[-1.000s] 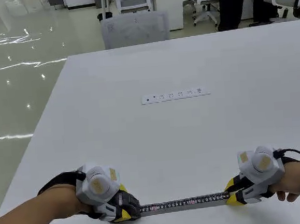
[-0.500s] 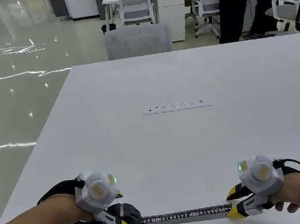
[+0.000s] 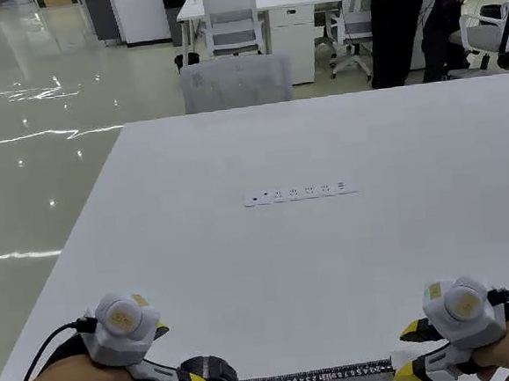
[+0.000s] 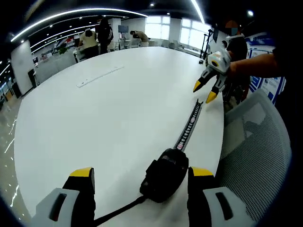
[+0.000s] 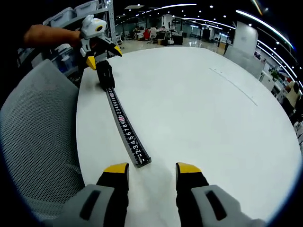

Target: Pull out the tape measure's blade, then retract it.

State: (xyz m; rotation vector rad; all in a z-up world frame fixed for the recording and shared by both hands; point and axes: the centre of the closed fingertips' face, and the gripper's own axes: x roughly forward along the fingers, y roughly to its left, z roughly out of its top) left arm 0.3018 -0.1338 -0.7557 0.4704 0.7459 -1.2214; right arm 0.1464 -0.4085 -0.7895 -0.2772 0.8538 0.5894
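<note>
Straddling the black tape measure case [image 4: 165,174] with the parted jaws of the left gripper [image 4: 142,171], seemingly to steady it near the table [image 3: 331,264] edge, and holding the right gripper [image 5: 152,168], jaws likewise apart, just behind the ungripped tip of the extended blade [image 5: 124,130], apparently ready for retraction.

The desk [image 3: 348,262] lies open across its whole middle. The one thing out there is a socket strip [image 3: 300,191], lying flat and well away from the near edge. Along that near edge the tape blade [image 3: 313,379] stretches flat from its black case [image 3: 212,377], so any sweep along the edge meets it, while the way forward past it is free. A mesh chair [image 5: 38,142] crowds the near side. A grey chair [image 3: 235,82] stands at the far edge.
</note>
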